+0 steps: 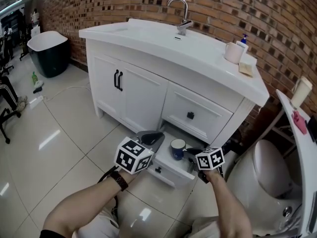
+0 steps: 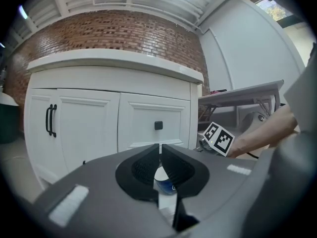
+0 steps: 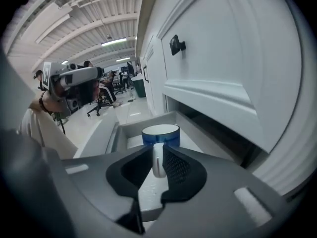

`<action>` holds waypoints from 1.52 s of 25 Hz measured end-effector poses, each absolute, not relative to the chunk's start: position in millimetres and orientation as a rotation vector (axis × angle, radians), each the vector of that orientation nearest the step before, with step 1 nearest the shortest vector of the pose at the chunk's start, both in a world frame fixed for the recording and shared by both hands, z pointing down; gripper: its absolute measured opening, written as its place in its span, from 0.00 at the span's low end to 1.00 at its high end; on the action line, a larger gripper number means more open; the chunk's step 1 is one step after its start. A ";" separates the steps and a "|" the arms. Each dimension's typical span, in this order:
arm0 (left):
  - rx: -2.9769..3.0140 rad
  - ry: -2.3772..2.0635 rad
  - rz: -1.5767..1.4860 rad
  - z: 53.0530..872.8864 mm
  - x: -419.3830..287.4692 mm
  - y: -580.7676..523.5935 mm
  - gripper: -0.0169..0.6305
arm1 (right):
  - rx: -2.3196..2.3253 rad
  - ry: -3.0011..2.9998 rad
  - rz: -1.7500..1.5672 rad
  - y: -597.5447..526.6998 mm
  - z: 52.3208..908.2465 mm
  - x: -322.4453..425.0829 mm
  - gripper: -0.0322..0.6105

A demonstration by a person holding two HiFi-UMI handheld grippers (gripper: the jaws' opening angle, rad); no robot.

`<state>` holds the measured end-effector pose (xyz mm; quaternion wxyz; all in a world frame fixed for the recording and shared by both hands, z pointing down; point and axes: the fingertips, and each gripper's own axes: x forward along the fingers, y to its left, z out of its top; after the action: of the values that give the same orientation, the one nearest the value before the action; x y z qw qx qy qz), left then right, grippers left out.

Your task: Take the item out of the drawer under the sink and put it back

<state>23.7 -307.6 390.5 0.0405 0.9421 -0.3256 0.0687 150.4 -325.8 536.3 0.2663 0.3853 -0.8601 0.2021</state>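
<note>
Your right gripper (image 3: 158,156) is clamped on the white handle of the blue mug (image 3: 161,135), which is upright inside the open bottom drawer (image 1: 167,171) under the sink. Your left gripper (image 2: 159,153), jaws together on nothing, hangs just beside the drawer's left end. Above the drawer, the upper drawer (image 1: 197,114) of the white vanity (image 1: 141,90) is closed. On the counter stand a faucet (image 1: 181,14) and a pale cup (image 1: 233,52), backed by a brick wall (image 1: 277,29).
</note>
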 end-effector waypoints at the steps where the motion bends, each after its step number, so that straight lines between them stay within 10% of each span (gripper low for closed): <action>1: 2.888 -0.997 0.211 390.3 23.7 -307.6 0.08 | 1.042 -2.323 0.538 -326.6 536.9 149.2 0.15; 38: 3.170 -0.818 0.538 415.9 100.0 -286.8 0.06 | 1.184 -2.481 -0.016 -271.2 419.9 149.8 0.05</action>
<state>100.0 -286.8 415.9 -0.0877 0.9518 -0.2455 0.1614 149.8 -271.2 419.9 0.1948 0.4225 -0.8852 -0.0057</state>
